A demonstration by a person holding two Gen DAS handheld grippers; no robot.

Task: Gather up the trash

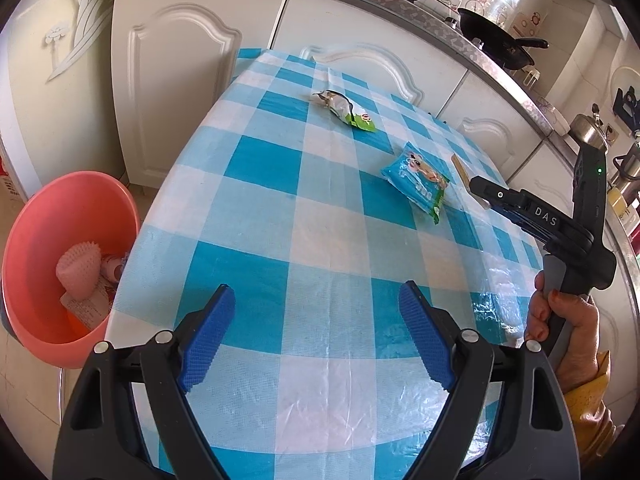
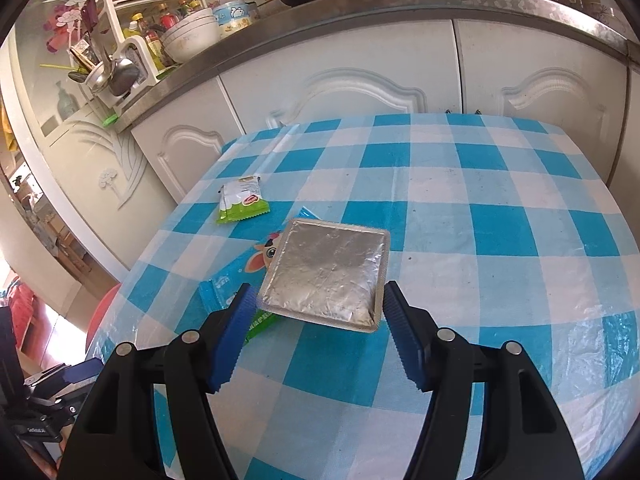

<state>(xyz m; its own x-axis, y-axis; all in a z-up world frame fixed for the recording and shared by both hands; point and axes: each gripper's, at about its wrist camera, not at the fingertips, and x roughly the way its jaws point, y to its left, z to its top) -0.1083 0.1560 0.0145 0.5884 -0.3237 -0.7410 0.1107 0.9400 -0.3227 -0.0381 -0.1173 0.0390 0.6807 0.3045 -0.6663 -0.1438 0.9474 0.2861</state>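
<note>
On the blue-and-white checked table (image 1: 304, 240) lie a green-and-white wrapper (image 1: 346, 111), a blue snack packet (image 1: 418, 182) and a flat silver foil pack seen edge-on (image 1: 462, 172). In the right wrist view the silver foil pack (image 2: 326, 274) lies partly over the blue packet (image 2: 240, 276), just ahead of and between the open fingers of my right gripper (image 2: 316, 320); the green wrapper (image 2: 240, 200) lies further left. My left gripper (image 1: 316, 316) is open and empty over the table's near part. My right gripper (image 1: 480, 194) shows in the left wrist view beside the foil pack.
A pink basin (image 1: 68, 264) holding a pink spiky item and paper stands on the floor left of the table. White cabinets (image 1: 180, 80) and a counter with pans (image 1: 500, 40) run behind the table. A dish rack (image 2: 120, 60) stands on the counter.
</note>
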